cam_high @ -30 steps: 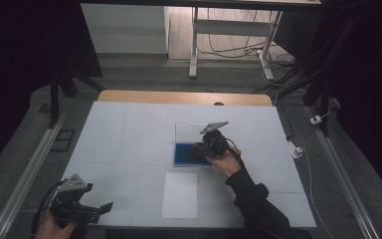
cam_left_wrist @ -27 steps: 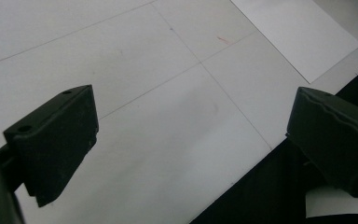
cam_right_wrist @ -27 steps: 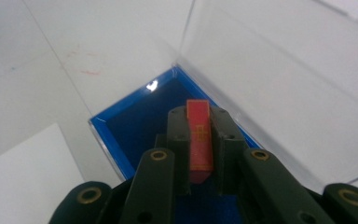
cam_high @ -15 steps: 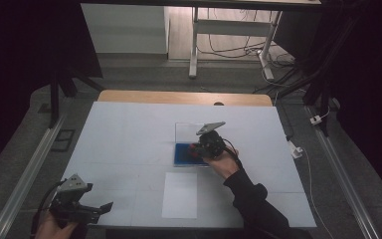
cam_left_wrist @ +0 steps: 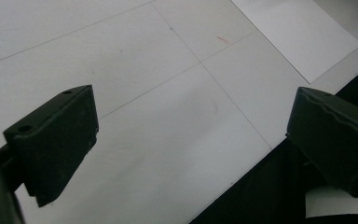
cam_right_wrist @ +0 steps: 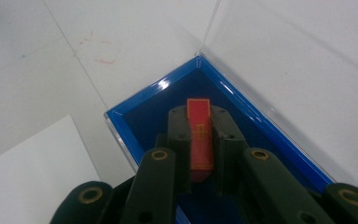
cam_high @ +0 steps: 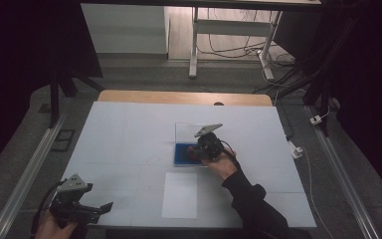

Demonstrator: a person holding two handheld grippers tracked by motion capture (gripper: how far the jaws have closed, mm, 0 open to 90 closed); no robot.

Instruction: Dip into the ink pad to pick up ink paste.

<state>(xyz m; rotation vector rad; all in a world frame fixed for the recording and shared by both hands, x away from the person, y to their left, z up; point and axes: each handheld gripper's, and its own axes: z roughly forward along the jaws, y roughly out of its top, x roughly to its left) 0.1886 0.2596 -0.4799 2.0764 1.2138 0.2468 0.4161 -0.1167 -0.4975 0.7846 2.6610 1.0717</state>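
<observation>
Over blue-lined clear box [cam_right_wrist: 270, 140] mid-desk: right tongs [cam_right_wrist: 200, 135] clamped on red slip [cam_right_wrist: 199, 135]; left tongs [cam_left_wrist: 191, 140] spread wide, empty, at near left desk [cam_high: 129, 129] corner; white sheet [cam_high: 180, 195] nearby

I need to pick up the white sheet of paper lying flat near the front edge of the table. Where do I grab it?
Take the sheet of paper by its near short edge, coming in low from the table's front side. It lies flat, so there is nothing to pinch from above; sliding that edge past the table's rim would probably let one finger get under. The open left gripper is closest.
</observation>
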